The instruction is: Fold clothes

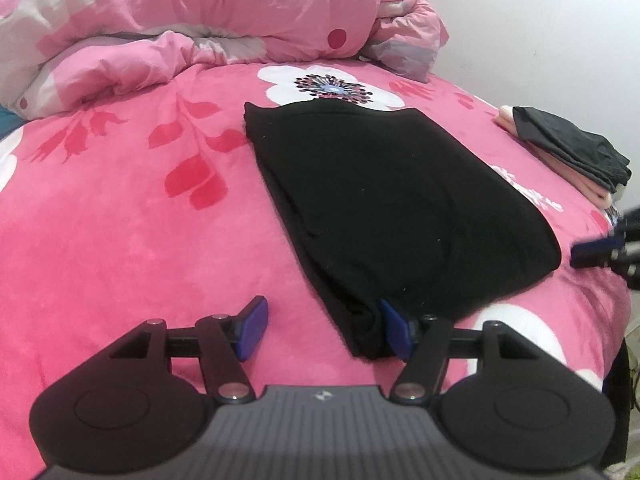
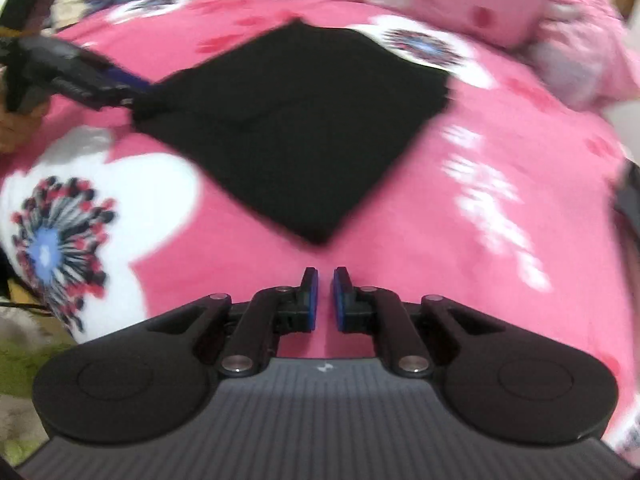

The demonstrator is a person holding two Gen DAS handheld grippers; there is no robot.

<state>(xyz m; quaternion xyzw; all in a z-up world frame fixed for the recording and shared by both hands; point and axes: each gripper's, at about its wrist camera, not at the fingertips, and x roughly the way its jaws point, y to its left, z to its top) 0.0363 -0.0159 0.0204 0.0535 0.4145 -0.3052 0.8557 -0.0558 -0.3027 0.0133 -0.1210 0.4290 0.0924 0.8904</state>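
1. Black garment (image 1: 384, 200): matte, soft knit cloth, folded into a flat, roughly rectangular slab with rounded, layered edges. It lies in the middle of the bed; in the right wrist view (image 2: 296, 128) it reads as a dark diamond, one corner pointing toward the camera.

2. Bed cover (image 1: 120, 220): plush, fleecy pink fabric printed with red leaf sprays and large white flowers with dark, spoked centres.

3. Quilt (image 1: 180, 12): puffy, crinkled pink bedding with grey, white and yellow patches, heaped at the far end of the bed.

4. Folded stack (image 1: 568, 152): smooth dark grey cloth on top of pale pink cloth, neat layered edges, near the right side of the bed, well apart from the black garment.

5. Left tool (image 1: 324, 328): black hinged arms with blue, flat pads. Jaws released and standing wide; the near corner of the black garment lies between them, against the right-hand pad, and the left-hand pad stands clear over the pink cover. The right wrist view shows it (image 2: 132, 88) at the garment's left corner, held by a hand.

6. Right tool (image 2: 324, 296): same build, blue pads clenched almost together with only a thin slit and nothing between them, above bare pink cover just short of the garment's nearest corner. The view is motion-blurred.
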